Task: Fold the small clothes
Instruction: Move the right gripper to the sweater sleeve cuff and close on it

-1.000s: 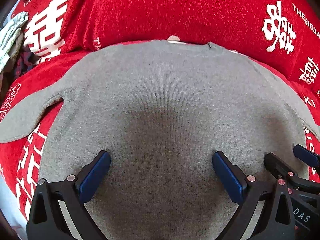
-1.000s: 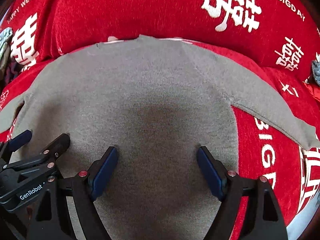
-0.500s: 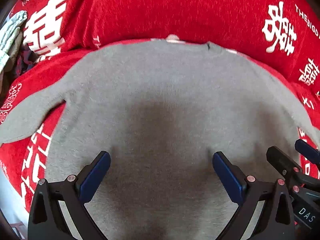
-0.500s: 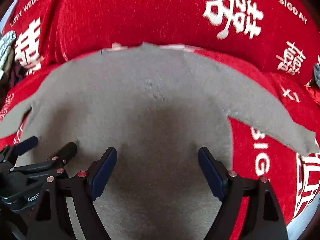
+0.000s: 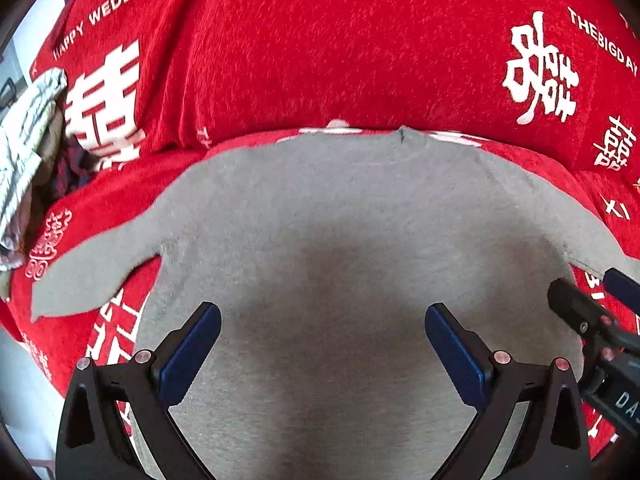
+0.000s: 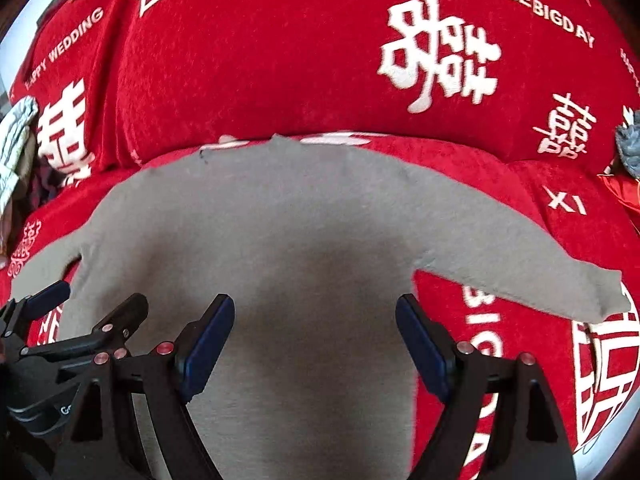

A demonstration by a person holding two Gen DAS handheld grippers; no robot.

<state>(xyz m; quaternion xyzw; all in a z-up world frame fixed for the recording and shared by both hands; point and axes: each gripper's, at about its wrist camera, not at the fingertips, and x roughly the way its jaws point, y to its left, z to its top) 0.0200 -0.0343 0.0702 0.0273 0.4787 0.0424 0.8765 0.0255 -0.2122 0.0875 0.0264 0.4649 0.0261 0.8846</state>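
A small grey knit sweater [image 5: 320, 220] [image 6: 280, 220] lies flat on a red sofa cover, collar away from me, sleeves spread out to both sides. Its left sleeve [image 5: 92, 276] ends at the left; its right sleeve [image 6: 540, 276] reaches far right. My left gripper [image 5: 322, 344] hovers open above the sweater's lower body, nothing between its blue pads. My right gripper [image 6: 314, 340] is also open above the lower body, to the right of the left one. Each gripper shows at the edge of the other's view: the right gripper [image 5: 592, 308], the left gripper [image 6: 88, 316].
The red cover [image 5: 340, 40] with white lettering drapes the seat and backrest. A pale patterned cloth pile [image 5: 24, 148] sits at the far left. A grey-blue item [image 6: 630, 144] lies at the far right edge. The seat's front edge shows at bottom right [image 6: 612, 432].
Both grippers have pulled back and risen from the sweater, so more of the backrest and both sleeves show. They stay open. The sweater has not moved.
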